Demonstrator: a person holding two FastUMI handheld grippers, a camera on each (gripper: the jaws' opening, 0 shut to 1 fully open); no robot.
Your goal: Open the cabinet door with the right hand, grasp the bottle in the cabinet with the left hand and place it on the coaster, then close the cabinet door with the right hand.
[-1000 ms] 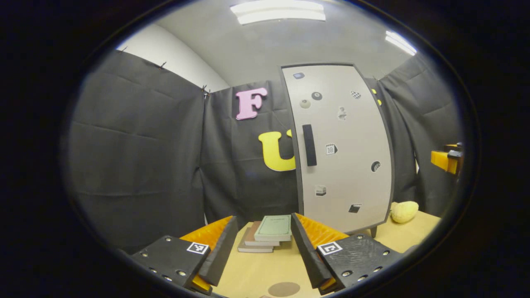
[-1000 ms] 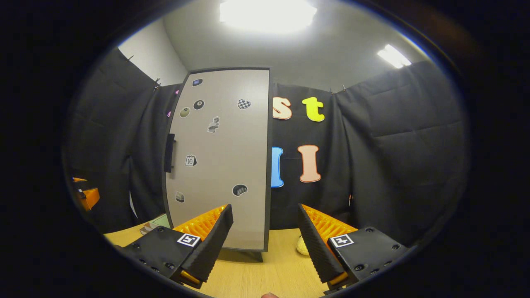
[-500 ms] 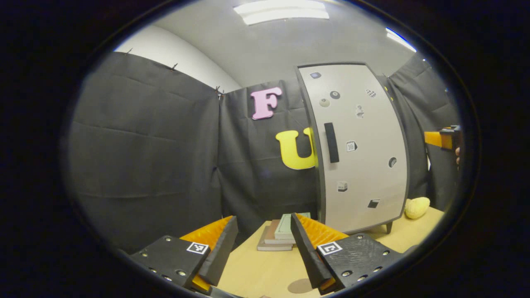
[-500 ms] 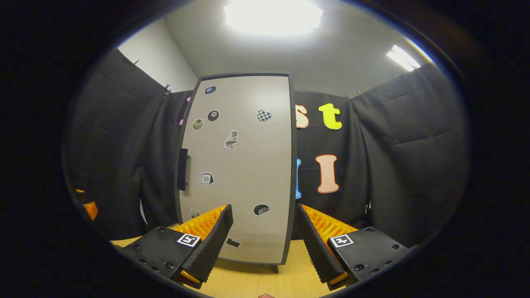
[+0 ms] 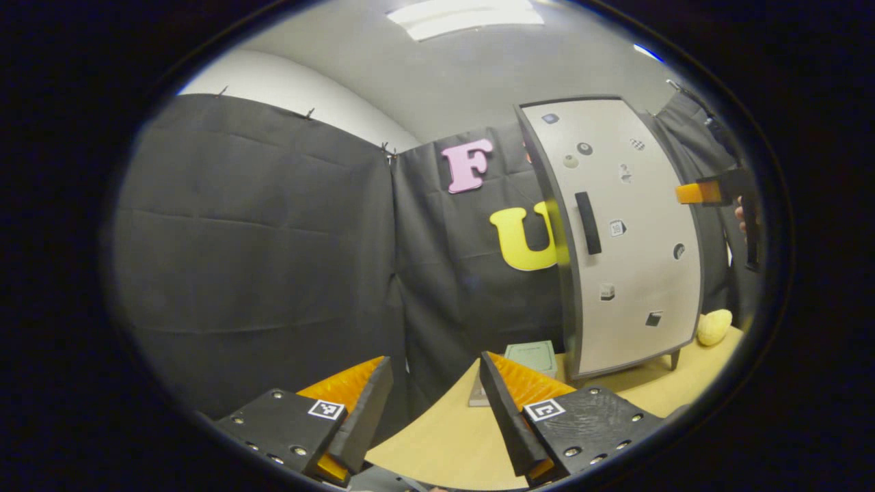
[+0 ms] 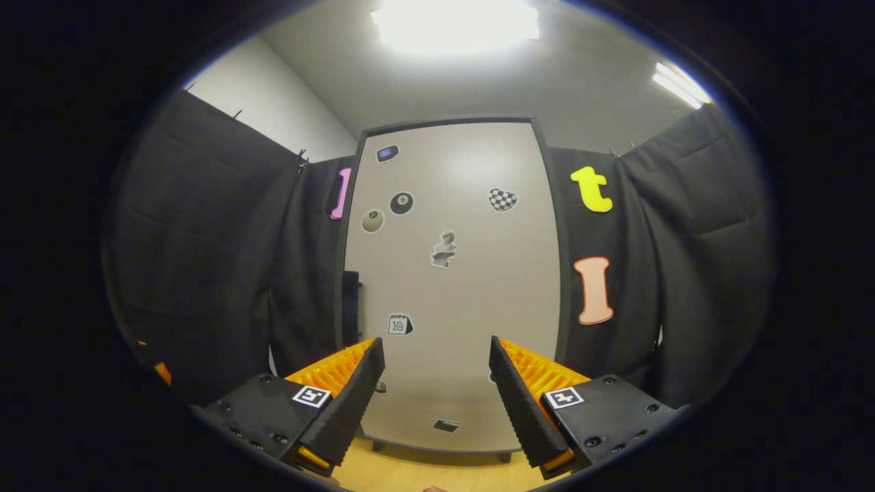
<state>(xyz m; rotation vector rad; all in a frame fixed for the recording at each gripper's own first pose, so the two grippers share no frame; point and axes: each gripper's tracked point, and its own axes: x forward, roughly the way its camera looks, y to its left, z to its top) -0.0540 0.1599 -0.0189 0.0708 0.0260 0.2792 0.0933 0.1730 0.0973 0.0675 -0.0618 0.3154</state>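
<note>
In the left gripper view, the left tongs [image 5: 434, 403] stand spread with nothing between them, low over the wooden tabletop [image 5: 444, 437]. Beyond them the cabinet [image 5: 625, 232] stands upright on the tabletop with its door closed, a dark vertical handle [image 5: 588, 223] near the door's left edge and small stickers across its face. A stack of books [image 5: 530, 362] lies just left of the cabinet's foot, partly behind one finger. A pale yellow lump [image 5: 714, 326], perhaps a soft toy, sits by the cabinet's right side. The right tongs [image 5: 718, 193] appear at the far right, level with the upper door.

In the right gripper view, the right tongs [image 6: 437, 396] are spread and empty, facing the closed cabinet door [image 6: 465, 273] squarely. The handle [image 6: 351, 307] shows edge-on at the door's left side. The bottle lies hidden behind the door.
</note>
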